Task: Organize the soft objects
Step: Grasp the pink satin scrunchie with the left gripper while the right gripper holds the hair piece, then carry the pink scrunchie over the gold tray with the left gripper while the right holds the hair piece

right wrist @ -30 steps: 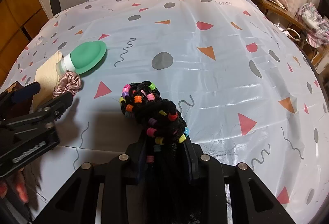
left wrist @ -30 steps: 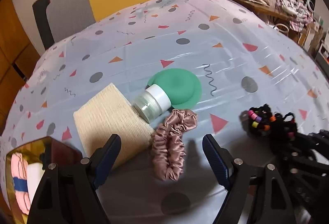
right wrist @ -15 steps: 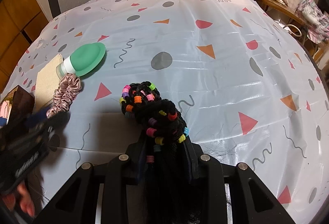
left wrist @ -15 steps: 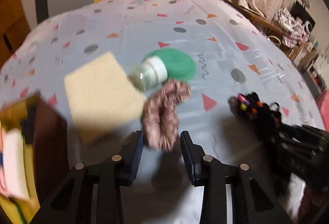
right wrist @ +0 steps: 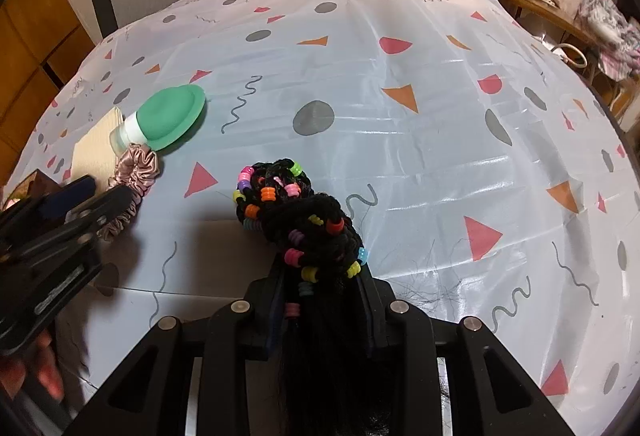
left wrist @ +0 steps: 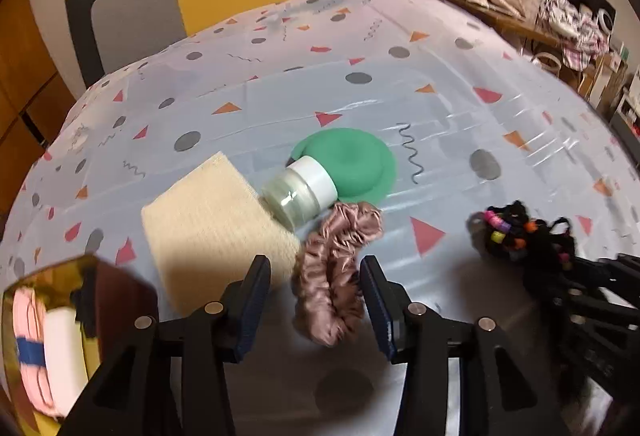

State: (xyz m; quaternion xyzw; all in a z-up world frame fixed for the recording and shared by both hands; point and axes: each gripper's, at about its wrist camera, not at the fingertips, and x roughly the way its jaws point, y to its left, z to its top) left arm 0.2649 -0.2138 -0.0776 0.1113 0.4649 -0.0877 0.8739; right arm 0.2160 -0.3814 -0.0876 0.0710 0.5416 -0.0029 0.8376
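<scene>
Left wrist view: the left gripper (left wrist: 316, 300) stands part open, its two blue-padded fingers (left wrist: 256, 300) flanking the near end of a dusty-pink satin scrunchie (left wrist: 334, 268) without visibly pressing it; whether the pads touch the fabric cannot be told. The scrunchie lies flattened on the patterned tablecloth (left wrist: 400, 84), its long axis running from between the fingers away and slightly rightward, its far end touching a small jar with a white lid (left wrist: 300, 192). The jar lies on its side, lid end resting against a green hat-shaped pad (left wrist: 352, 160) and base toward a beige woven mat (left wrist: 208, 224). At lower left, a gold-rimmed box (left wrist: 44, 276) holds pink and white soft items.

Right wrist view: the right gripper (right wrist: 320, 300) is closed on a black braided hairpiece with coloured beads (right wrist: 296, 220). The braid's coiled end rests on the tablecloth (right wrist: 400, 116) ahead of the fingers, with its long axis along the gripper's line and loose black hair trailing back between the jaws. The left gripper (right wrist: 76, 204) appears at left, near the scrunchie (right wrist: 134, 180).
</scene>
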